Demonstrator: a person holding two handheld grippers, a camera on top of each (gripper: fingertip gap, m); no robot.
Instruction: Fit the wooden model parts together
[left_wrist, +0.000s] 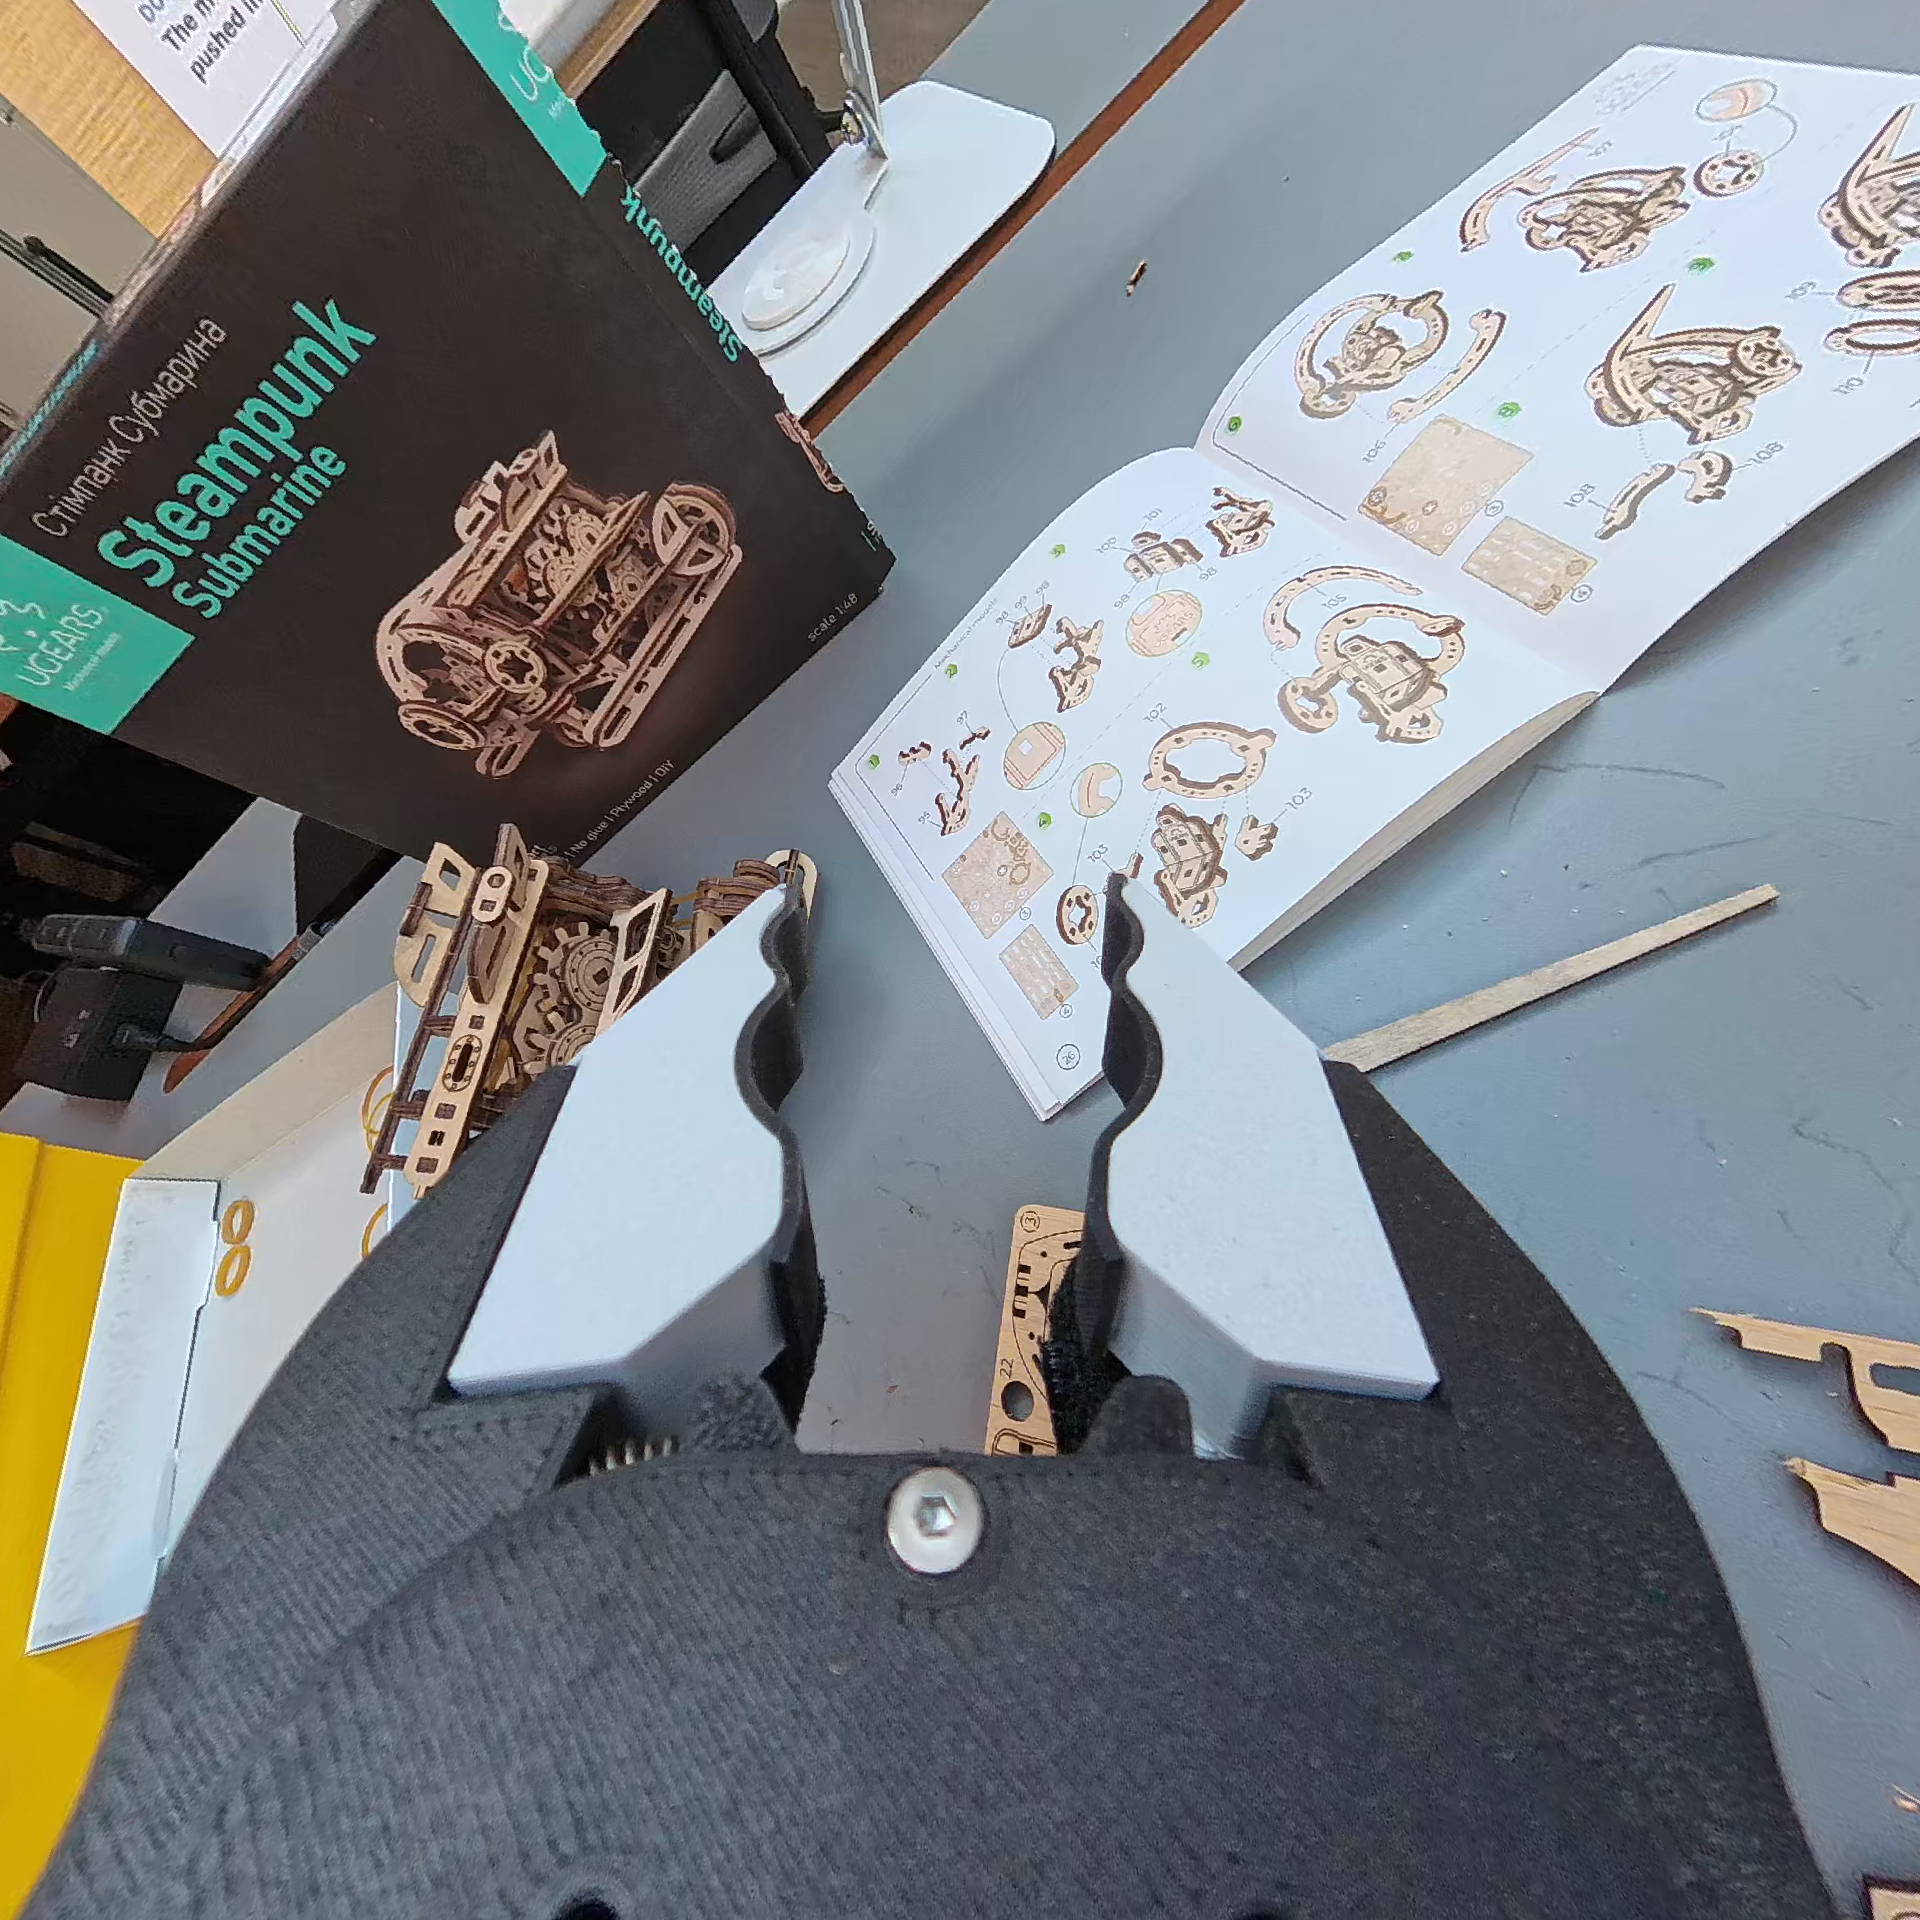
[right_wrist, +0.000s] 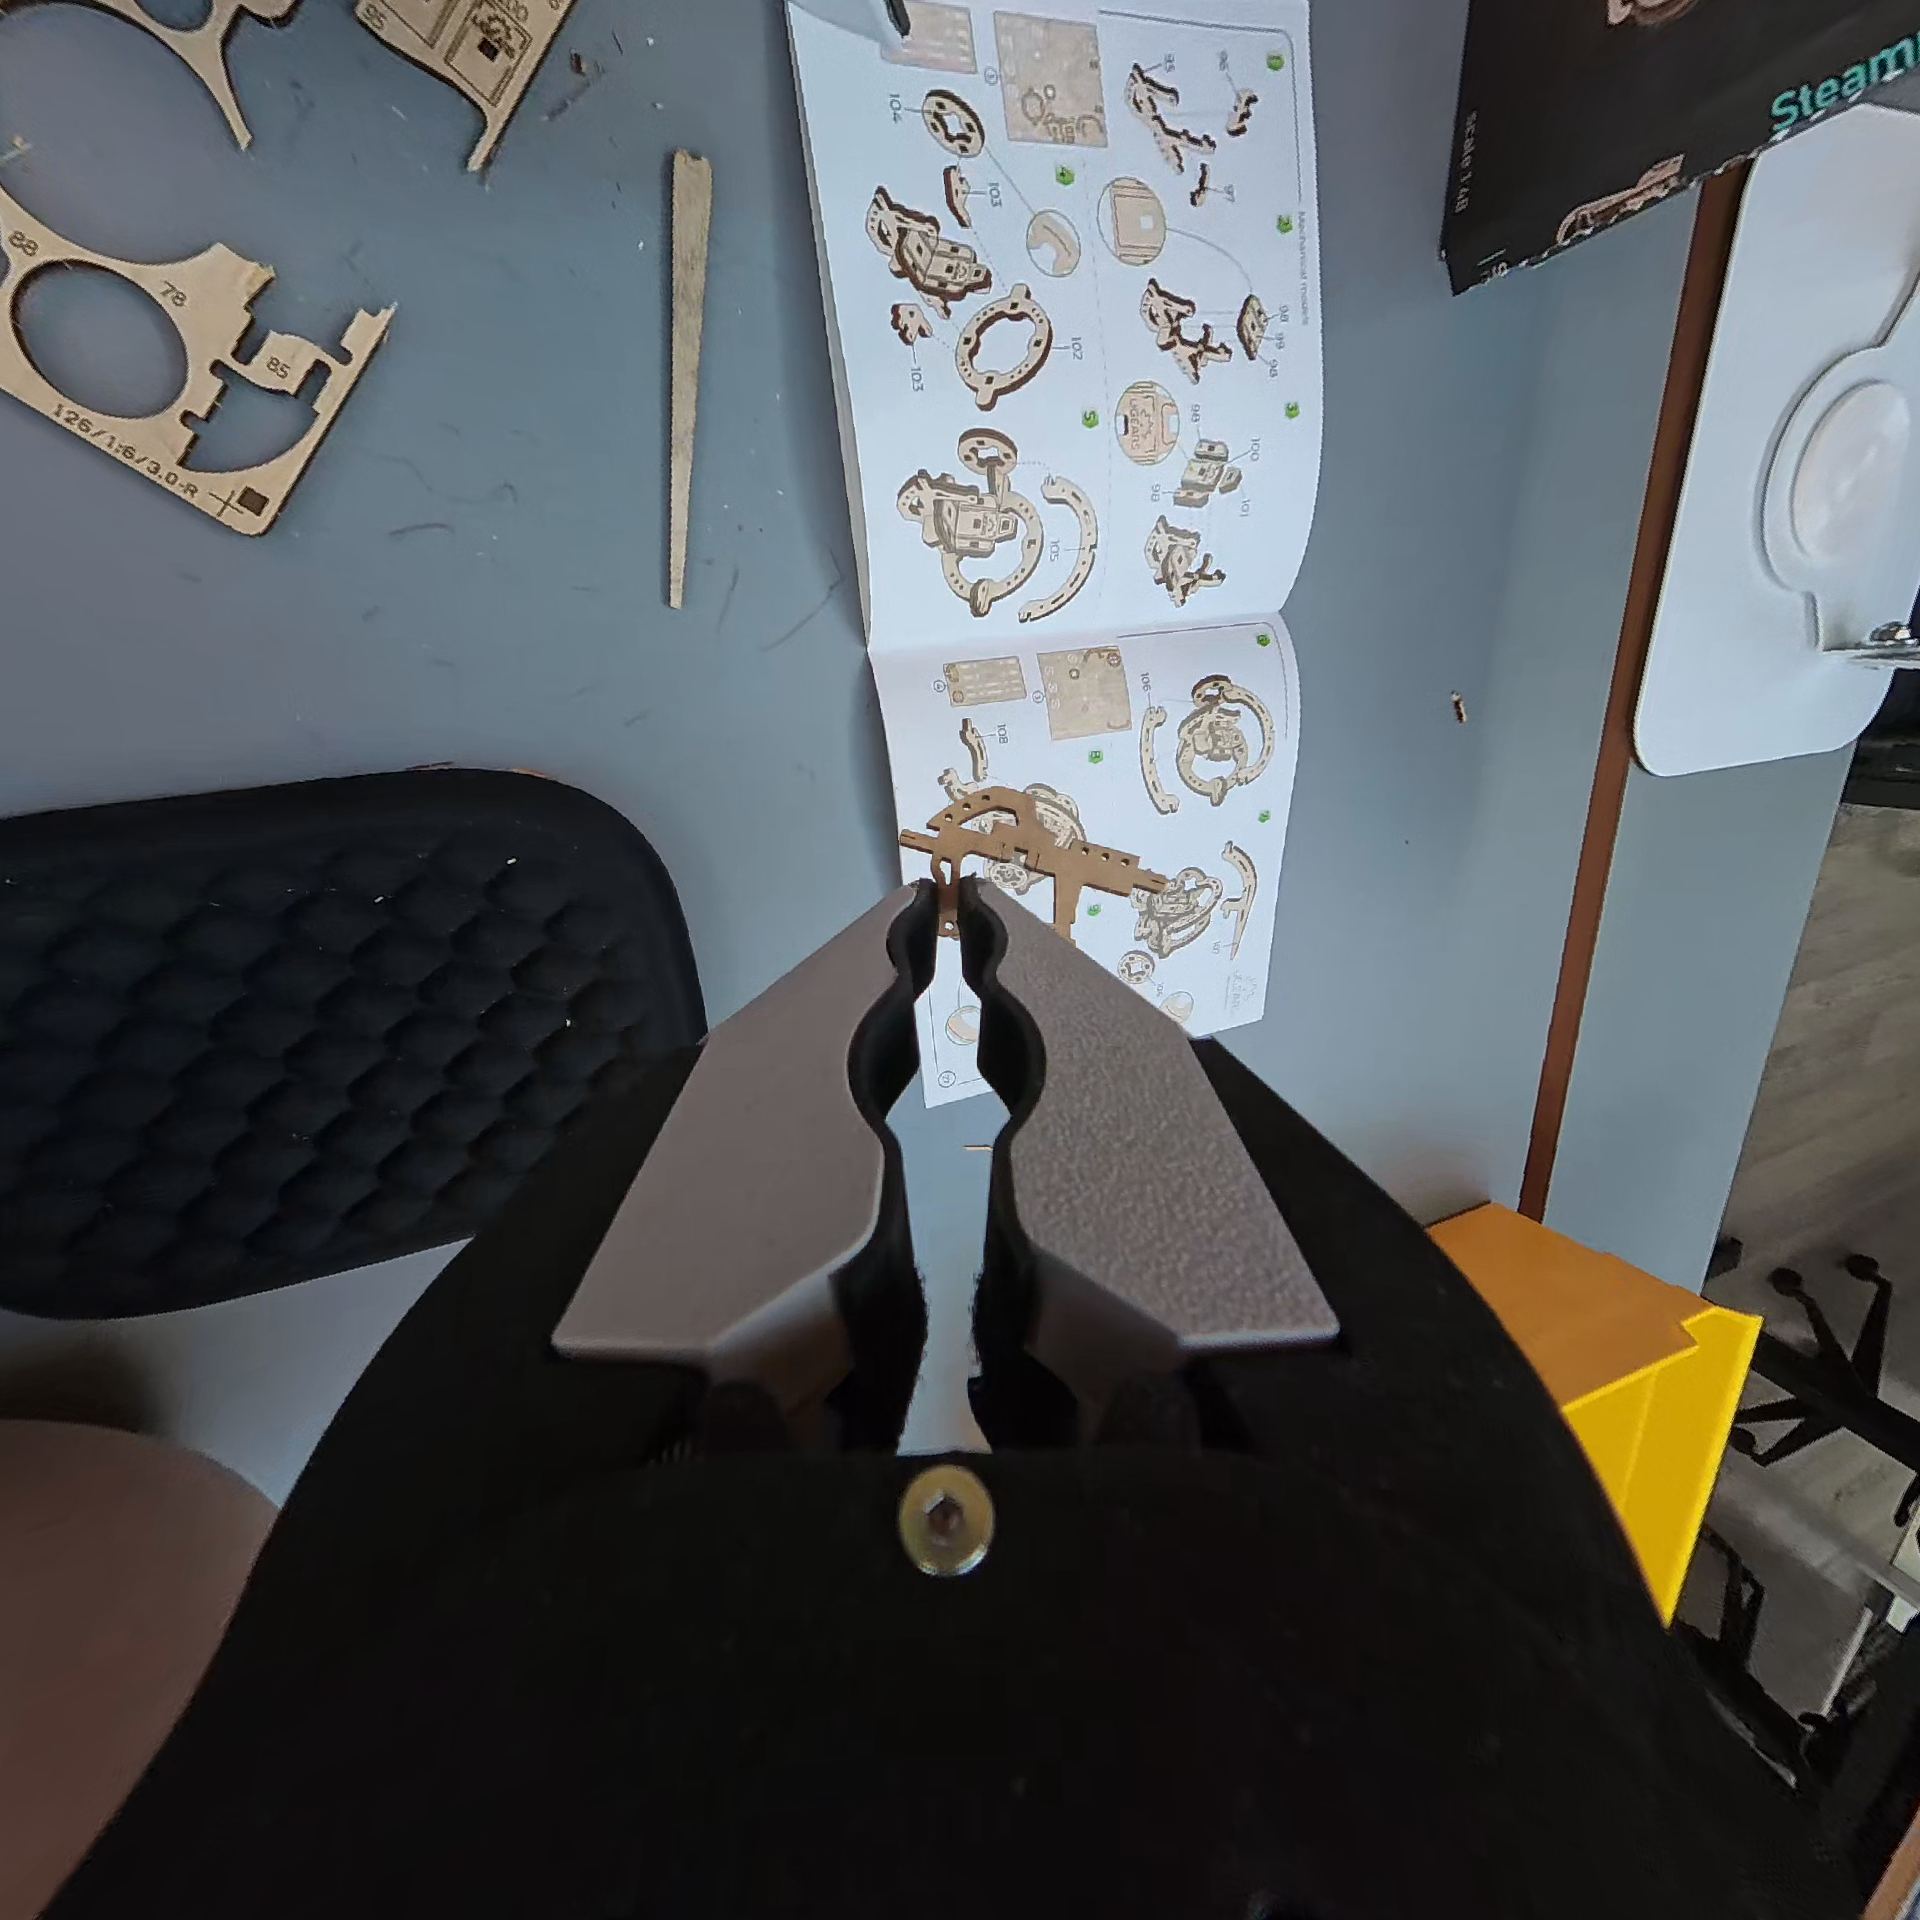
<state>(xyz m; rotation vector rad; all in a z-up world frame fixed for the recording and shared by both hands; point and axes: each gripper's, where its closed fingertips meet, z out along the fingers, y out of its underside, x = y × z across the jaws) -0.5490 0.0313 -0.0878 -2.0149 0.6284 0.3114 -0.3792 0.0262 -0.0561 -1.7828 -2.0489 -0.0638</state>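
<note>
**Thin plywood part pinched at one tab, second gripper empty**

Right gripper (right_wrist: 943, 902), nearest the lens in the right wrist view, has its fingers drawn almost together; only their tips pinch a small tab of the wooden part (right_wrist: 1023, 847). This flat, laser-cut curved piece with a row of holes projects beyond the fingertips, held above the open instruction booklet (right_wrist: 1081, 436). Left gripper (left_wrist: 956, 899) has its fingers spread and nothing between them; the partly built wooden model (left_wrist: 520, 987) sits just beyond and outboard of its left finger, in a shallow white tray (left_wrist: 260, 1247). A parts sheet (left_wrist: 1023, 1340) lies under the right finger's base.

Handling, as judged: the part is very light and stiff in its plane, but thin and brittle across narrow necks, so the tab could snap under twisting. A grip nearer the broad middle would bear pressing loads better. The model looks light and liable to slide; bracing its sturdy side frame seems safest, clear of the gears.
</note>
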